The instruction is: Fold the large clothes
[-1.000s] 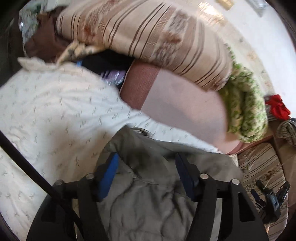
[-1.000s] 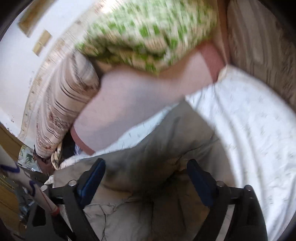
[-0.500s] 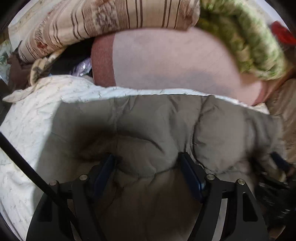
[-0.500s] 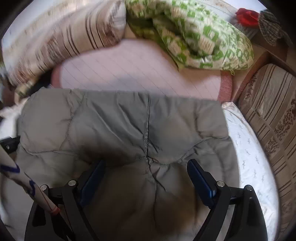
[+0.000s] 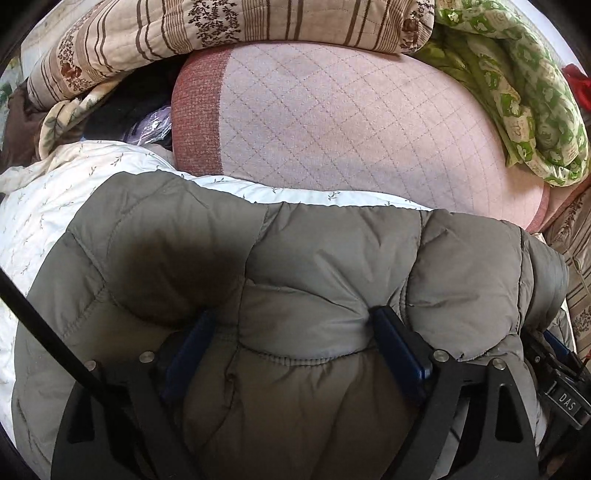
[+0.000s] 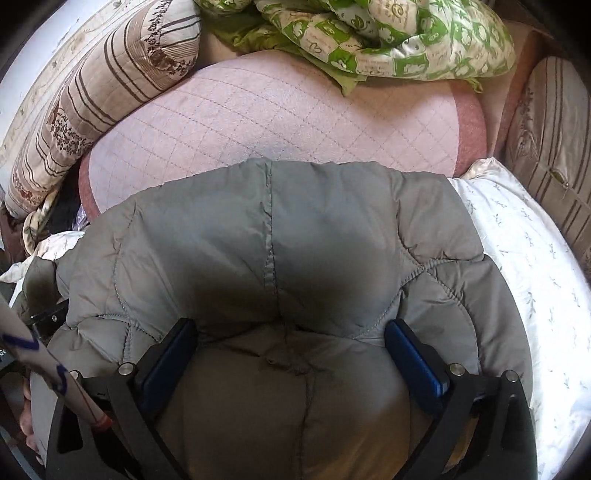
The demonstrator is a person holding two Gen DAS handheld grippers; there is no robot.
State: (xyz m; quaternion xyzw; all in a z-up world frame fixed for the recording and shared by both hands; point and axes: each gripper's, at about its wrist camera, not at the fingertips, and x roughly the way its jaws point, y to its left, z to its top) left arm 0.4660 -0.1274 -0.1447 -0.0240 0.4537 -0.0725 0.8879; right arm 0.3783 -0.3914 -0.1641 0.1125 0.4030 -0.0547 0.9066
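Note:
A grey-olive puffer jacket (image 5: 325, 258) lies folded on the white leaf-print sheet (image 5: 55, 192), its far edge near the pink quilted pad. My left gripper (image 5: 295, 328) points down onto it. The jaws are opening, and a puffy fold bulges between the blue pads. In the right wrist view the same jacket (image 6: 295, 229) fills the middle. My right gripper (image 6: 290, 336) stands very wide over it, still opening, with padding swelling between its fingers but not pinched. The right gripper's tip shows at the right edge of the left wrist view.
Beyond the jacket lies a pink quilted pad (image 5: 351, 122). A striped beige quilt (image 5: 184, 33) and a green patterned quilt (image 5: 524, 92) are piled on it. A striped cushion (image 6: 554, 129) borders the right side. Dark clothes (image 5: 122, 114) sit at the far left. A black cable (image 5: 37, 321) crosses the left wrist view.
Both grippers came down toward the bed and rolled level. The jacket, bunched and lifted before, now lies spread flat on the sheet. The left jaws have widened.

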